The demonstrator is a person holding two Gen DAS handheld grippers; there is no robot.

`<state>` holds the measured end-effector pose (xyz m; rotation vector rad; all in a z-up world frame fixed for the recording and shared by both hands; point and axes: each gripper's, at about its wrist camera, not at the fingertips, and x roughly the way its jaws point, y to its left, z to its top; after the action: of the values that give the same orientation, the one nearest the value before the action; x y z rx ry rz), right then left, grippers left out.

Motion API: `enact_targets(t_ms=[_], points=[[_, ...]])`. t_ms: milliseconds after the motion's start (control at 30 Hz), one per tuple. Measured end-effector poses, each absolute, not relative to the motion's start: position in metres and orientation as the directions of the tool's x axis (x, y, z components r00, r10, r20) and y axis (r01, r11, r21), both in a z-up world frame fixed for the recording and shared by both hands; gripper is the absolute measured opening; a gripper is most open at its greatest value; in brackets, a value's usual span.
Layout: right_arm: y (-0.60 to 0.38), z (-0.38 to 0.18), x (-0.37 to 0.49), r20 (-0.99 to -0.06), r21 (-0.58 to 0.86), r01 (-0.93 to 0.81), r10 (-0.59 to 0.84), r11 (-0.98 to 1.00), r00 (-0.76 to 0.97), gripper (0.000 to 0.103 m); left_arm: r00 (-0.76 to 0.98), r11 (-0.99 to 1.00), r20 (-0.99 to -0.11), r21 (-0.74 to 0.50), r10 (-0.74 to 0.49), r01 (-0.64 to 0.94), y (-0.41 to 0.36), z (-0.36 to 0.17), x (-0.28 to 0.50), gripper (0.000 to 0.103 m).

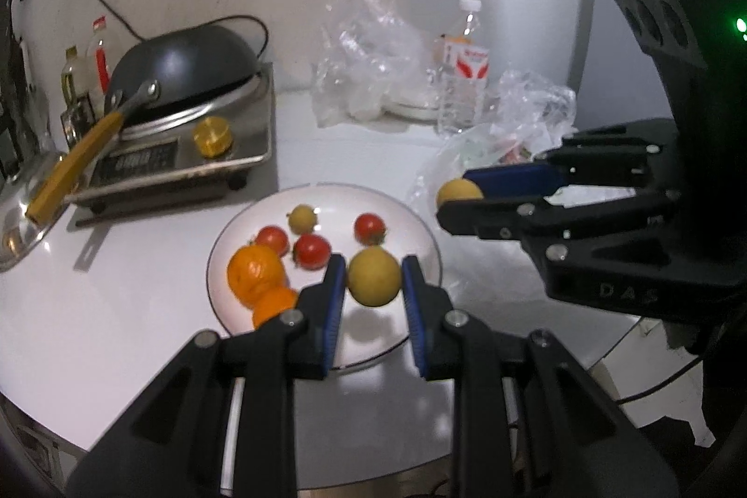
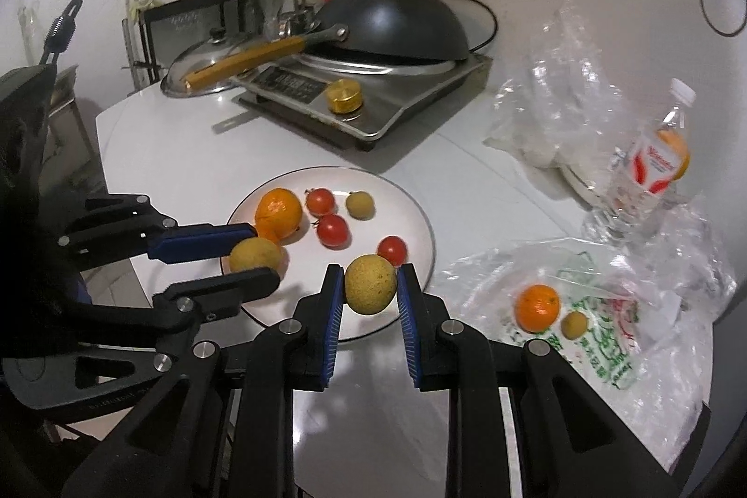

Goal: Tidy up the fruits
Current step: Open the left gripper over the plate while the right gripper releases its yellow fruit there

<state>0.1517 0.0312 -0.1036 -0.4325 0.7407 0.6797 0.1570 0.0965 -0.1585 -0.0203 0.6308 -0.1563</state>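
We take the white plate [image 1: 411, 339] on the bench [image 1: 140, 311] as our landmark.

Left tool [image 1: 373, 276]: clamped on a yellow-green round fruit [image 1: 375, 276], held over the near part of the plate. Pads [image 1: 334, 302] sit on opposite sides of the fruit, at about its widest girth.

Right tool [image 2: 369, 283]: likewise clamped on a second yellow-green fruit [image 2: 370, 284], held above the plate's near rim, on its right-hand side.

On the plate: two oranges [image 1: 256, 275], three small red tomatoes [image 1: 312, 250], one small yellowish fruit [image 1: 302, 218]. Off the plate to its right, on a crumpled plastic bag [image 2: 602, 339], we see another orange [image 2: 538, 307] and a small greenish fruit [image 2: 574, 324], not yet gathered.

Handling, as we judge it: the held fruits look firm, light and smooth-skinned, so round they could roll once set down. A grip across the middle seems right; off-centre pads would likely squirt them out. The tomatoes look soft-skinned and easily bruised, so we would set down clear of them. The bagged fruit lies on slippery, yielding film that may snag the pads.
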Motion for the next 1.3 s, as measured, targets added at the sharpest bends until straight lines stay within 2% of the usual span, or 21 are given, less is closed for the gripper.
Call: enact_targets(t_ms=[400, 600, 900, 1300], points=[[0.052, -0.134, 0.164, -0.778, -0.109, -0.717, 0.390, 0.688, 0.493, 0.025, 0.763, 0.987, -0.626, -0.095, -0.160, 0.129, 0.109, -0.190, 0.170, 0.025], [0.056, -0.147, 0.168, -0.791, -0.093, -0.714, 0.383, 0.694, 0.476, 0.025, 0.761, 0.985, -0.627, -0.059, -0.165, 0.165, 0.100, -0.192, 0.171, 0.025], [0.052, -0.159, 0.172, -0.809, -0.079, -0.705, 0.368, 0.705, 0.459, 0.025, 0.732, 0.976, -0.652, -0.068, -0.199, 0.205, 0.092, -0.199, 0.173, 0.025], [0.045, -0.158, 0.169, -0.805, -0.071, -0.703, 0.375, 0.707, 0.459, 0.025, 0.731, 0.985, -0.663, -0.059, -0.161, 0.164, 0.095, -0.198, 0.170, 0.026]])
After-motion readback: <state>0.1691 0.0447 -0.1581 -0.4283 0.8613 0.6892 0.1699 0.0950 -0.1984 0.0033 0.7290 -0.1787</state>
